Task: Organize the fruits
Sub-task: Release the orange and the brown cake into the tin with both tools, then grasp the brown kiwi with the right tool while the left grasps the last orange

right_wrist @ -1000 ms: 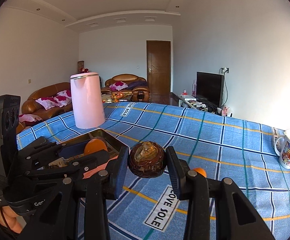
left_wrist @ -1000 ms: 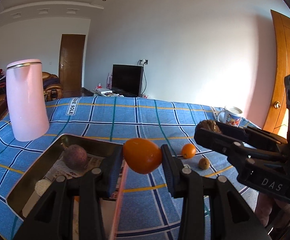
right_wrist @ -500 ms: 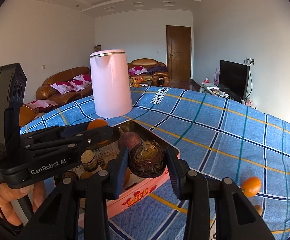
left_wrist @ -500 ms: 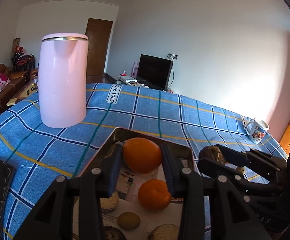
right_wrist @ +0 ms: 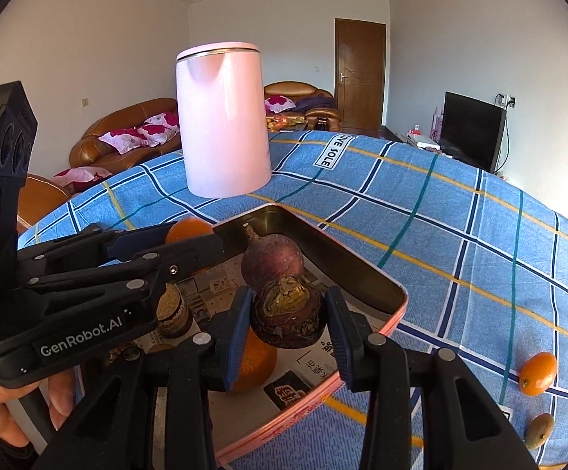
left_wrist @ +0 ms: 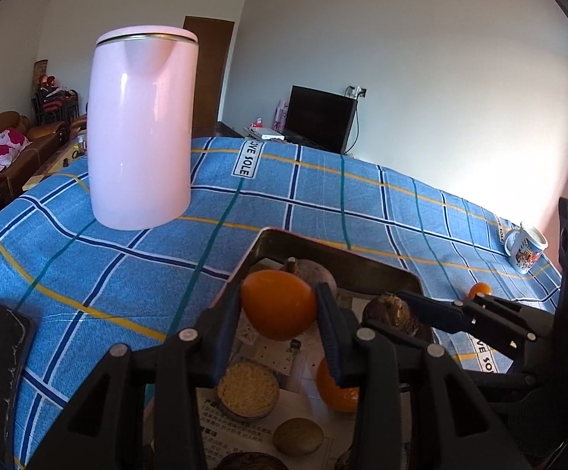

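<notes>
An orange [left_wrist: 278, 303] is clamped in the left gripper [left_wrist: 278, 307] and a brown fruit [right_wrist: 288, 312] in the right gripper [right_wrist: 288, 315], both held over the metal tray [right_wrist: 362, 270].

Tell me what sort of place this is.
Most likely a home living room: brown sofas with floral cushions, a television on a low stand, and a table under a blue checked cloth bearing a pink kettle.

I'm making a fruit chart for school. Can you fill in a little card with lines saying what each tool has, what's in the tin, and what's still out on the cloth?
left tool: shut on an orange, above the tin
right tool: shut on a dark brown fruit, above the tin
tin: holds a purple fruit, another orange, more small items
cloth: kumquat, small brownish fruit
also there: pink kettle, mug
</notes>
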The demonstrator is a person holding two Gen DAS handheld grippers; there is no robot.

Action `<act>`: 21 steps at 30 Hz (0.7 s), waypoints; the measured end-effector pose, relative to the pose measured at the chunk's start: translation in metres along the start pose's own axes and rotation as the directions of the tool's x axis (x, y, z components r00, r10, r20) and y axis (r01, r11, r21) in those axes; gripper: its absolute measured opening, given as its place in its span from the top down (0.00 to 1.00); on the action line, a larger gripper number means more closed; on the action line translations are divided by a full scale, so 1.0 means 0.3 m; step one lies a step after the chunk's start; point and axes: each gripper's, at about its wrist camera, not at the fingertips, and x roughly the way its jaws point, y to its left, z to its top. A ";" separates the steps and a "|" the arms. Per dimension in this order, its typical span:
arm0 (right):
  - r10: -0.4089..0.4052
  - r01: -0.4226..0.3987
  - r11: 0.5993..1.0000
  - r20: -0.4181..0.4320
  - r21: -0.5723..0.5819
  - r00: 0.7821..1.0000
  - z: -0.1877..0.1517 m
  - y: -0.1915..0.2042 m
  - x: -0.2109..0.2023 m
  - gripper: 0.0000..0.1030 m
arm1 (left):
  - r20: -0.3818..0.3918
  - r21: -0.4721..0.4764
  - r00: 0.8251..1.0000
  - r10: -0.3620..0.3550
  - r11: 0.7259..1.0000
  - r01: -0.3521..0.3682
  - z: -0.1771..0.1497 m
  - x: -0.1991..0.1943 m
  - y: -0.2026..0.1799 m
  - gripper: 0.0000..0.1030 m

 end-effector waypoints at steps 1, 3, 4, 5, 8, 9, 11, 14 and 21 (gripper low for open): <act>0.007 -0.007 1.000 -0.013 0.002 1.000 -0.002 0.000 0.009 0.61 | -0.007 0.000 1.000 0.001 1.000 -0.001 -0.001 0.004 -0.001 0.60; 0.006 -0.006 1.000 -0.015 0.007 1.000 -0.005 -0.002 0.014 0.61 | -0.002 -0.002 1.000 0.009 1.000 -0.009 -0.001 0.002 -0.002 0.60; 0.010 -0.009 1.000 -0.016 0.015 1.000 -0.005 -0.008 0.012 0.60 | 0.003 0.001 1.000 0.012 1.000 -0.012 0.000 -0.002 -0.003 0.60; 0.013 -0.013 1.000 -0.014 0.025 1.000 -0.007 -0.014 0.008 0.58 | 0.006 0.005 1.000 0.013 1.000 -0.013 0.001 -0.004 -0.004 0.59; 0.006 -0.007 0.999 0.016 0.046 1.000 -0.012 -0.039 -0.040 0.41 | 0.024 0.004 1.000 0.007 1.000 -0.007 0.005 -0.025 -0.014 0.52; 0.001 -0.002 0.999 0.029 0.045 1.000 -0.016 -0.049 -0.064 0.41 | 0.031 0.009 0.999 0.010 1.000 -0.010 0.005 -0.032 -0.022 0.49; -0.016 0.014 0.999 0.043 0.050 0.999 -0.025 -0.076 -0.114 0.41 | 0.040 0.012 0.999 -0.004 1.000 0.004 0.006 -0.049 -0.041 0.48; -0.062 0.059 0.997 0.062 0.052 0.996 -0.057 -0.147 -0.208 0.40 | 0.059 0.040 0.998 -0.018 0.999 0.016 0.007 -0.074 -0.091 0.40; -0.266 0.266 0.954 -0.019 0.140 0.964 -0.183 -0.439 -0.347 0.40 | 0.049 0.128 0.994 -0.093 0.988 0.086 0.007 -0.083 -0.264 0.39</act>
